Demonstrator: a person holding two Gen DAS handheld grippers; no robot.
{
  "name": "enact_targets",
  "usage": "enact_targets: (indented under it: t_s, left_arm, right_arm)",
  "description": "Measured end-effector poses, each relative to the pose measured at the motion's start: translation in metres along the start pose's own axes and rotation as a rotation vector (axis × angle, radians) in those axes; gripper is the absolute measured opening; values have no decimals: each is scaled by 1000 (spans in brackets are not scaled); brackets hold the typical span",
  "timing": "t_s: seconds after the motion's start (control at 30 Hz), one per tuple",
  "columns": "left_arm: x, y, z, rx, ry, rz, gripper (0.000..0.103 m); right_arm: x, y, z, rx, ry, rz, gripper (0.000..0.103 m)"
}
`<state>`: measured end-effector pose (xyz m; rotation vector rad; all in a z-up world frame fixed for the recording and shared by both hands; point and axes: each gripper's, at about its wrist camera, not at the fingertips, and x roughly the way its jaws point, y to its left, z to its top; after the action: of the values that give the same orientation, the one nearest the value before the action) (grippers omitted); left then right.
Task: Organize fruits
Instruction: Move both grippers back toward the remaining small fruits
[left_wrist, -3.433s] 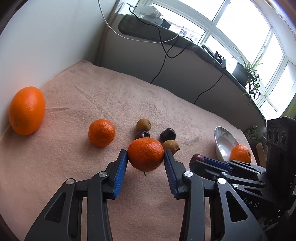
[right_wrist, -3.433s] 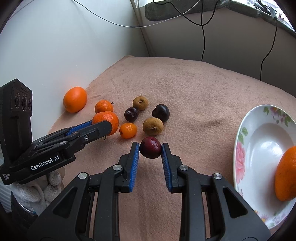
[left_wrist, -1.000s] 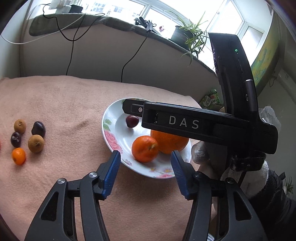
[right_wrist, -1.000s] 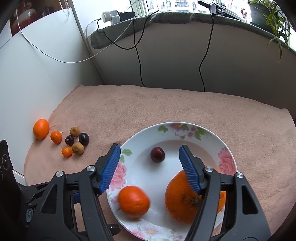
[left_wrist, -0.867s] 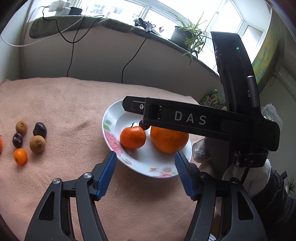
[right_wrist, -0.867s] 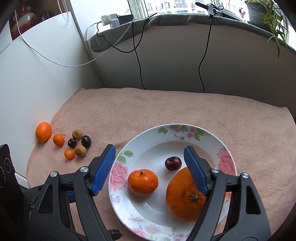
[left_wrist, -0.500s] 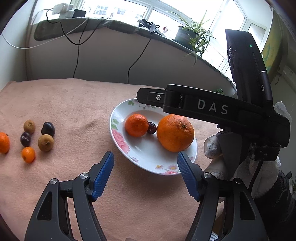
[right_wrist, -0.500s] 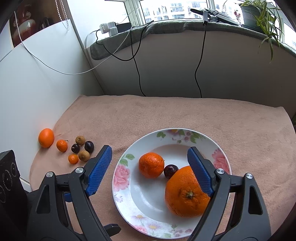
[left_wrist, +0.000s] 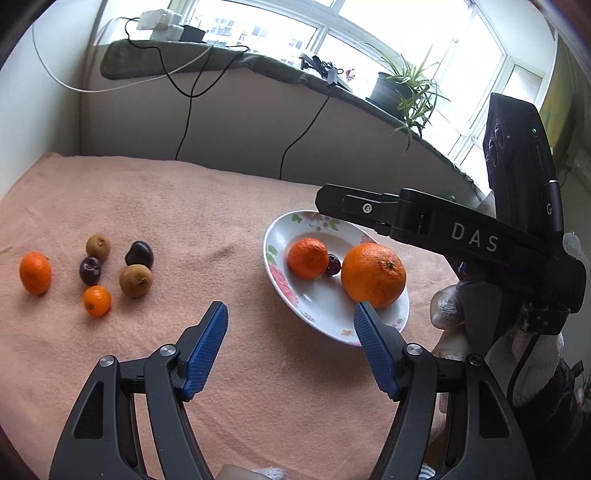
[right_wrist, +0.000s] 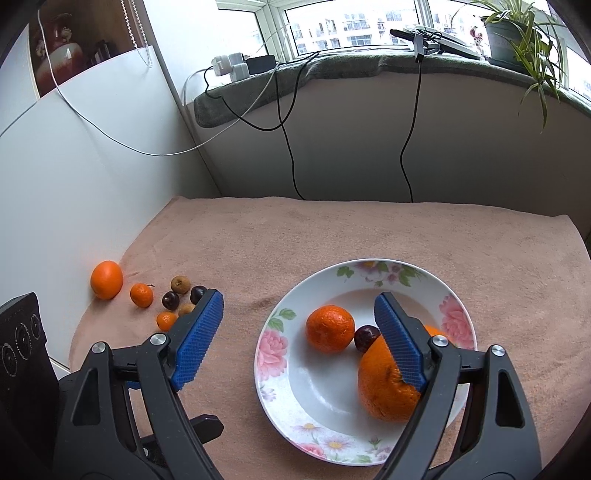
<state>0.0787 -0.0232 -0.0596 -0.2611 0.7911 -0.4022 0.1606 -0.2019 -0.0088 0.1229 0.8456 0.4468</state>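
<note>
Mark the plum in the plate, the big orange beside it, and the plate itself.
plum (right_wrist: 366, 336): right wrist view, its visible top.
big orange (left_wrist: 373, 275): left wrist view, centre of its skin.
plate (right_wrist: 273, 349): right wrist view, flowered left rim.

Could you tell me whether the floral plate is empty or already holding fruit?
Holding fruit. The floral plate holds a large orange, a tangerine and a dark plum between them.
</note>
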Motion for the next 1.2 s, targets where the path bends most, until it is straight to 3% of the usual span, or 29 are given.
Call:
enact_targets:
  t_s: [0.63, 0.83, 0.9, 1.03, 1.2]
  left_arm:
    - [-38, 88, -5, -125, -72, 170, 70]
    - [-38, 101, -6, -124, -76, 192, 60]
    - [-36, 103, -7, -124, -71, 195, 53]
    - [-29, 106, -8, -113, -56, 208, 52]
    - [-22, 107, -8, -100, -37, 218, 51]
  right_arm:
    - [21, 58, -6, -80, 42, 121, 86]
    - [29, 71, -6, -95, 53, 158, 86]
    - [33, 77, -6, -103, 63, 169, 86]
    - [43, 88, -7, -126, 83, 168, 86]
    - [60, 92, -10, -112, 131, 185, 69]
